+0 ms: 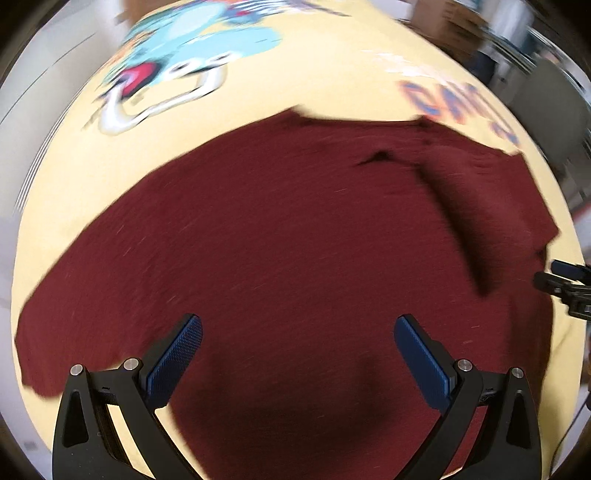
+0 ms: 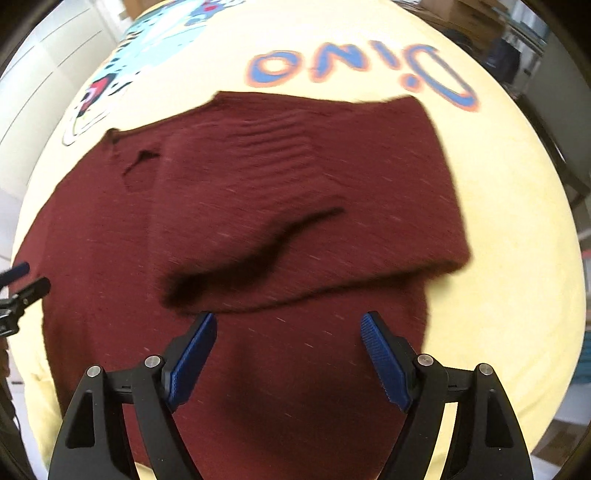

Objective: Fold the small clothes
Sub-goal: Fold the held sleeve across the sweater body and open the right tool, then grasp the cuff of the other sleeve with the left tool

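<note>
A dark red knit sweater [image 1: 280,236] lies spread on a pale yellow printed cloth [image 1: 332,74]. In the right wrist view the sweater [image 2: 258,177] has its right sleeve folded over the body, with a dark crease across it. My left gripper [image 1: 298,328] is open and empty above the sweater's lower body. My right gripper [image 2: 288,325] is open and empty, just below the folded sleeve's edge. The right gripper's tips show at the right edge of the left wrist view [image 1: 565,280], and the left gripper's tips show at the left edge of the right wrist view [image 2: 22,284].
The yellow cloth [image 2: 517,184] carries a blue dinosaur print [image 1: 192,48] and blue "Dino" lettering [image 2: 354,62]. Cardboard boxes [image 2: 469,18] and dark furniture stand beyond the far right edge. White cabinets [image 2: 48,55] stand at the left.
</note>
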The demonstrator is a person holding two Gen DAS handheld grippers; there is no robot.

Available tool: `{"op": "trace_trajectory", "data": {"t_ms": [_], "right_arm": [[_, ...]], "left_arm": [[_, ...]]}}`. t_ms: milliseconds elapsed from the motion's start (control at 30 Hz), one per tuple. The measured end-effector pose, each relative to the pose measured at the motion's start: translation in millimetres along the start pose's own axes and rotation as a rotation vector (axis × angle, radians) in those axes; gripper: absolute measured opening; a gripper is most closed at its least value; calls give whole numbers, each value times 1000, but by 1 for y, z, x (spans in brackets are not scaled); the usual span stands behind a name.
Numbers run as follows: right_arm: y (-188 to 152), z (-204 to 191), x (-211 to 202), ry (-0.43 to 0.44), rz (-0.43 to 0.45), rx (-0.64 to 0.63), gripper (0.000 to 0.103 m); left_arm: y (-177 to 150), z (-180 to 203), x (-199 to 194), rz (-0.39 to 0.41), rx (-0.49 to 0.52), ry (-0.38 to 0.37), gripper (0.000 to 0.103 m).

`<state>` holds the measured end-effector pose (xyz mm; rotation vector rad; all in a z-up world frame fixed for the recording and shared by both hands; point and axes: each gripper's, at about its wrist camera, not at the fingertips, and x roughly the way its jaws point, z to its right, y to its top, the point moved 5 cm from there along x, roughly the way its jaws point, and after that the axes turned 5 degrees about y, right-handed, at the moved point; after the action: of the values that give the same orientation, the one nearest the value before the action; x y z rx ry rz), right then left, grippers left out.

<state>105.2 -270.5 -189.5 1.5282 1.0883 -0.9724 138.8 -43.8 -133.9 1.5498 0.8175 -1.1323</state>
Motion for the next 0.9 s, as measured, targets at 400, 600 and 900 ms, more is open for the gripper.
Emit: {"op": "trace_trajectory", "data": {"t_ms": [400,600,900], "right_arm": [[-12,55,-5,-31,14,102,82],[-17,74,-5,-28,14,136,82],[-23,89,2,-18,-3,163,82]], "left_arm": [[57,152,21,33,424,-20,102],[52,197,59,-24,562,9,102],[69,199,100,-88,538,79,63]]}}
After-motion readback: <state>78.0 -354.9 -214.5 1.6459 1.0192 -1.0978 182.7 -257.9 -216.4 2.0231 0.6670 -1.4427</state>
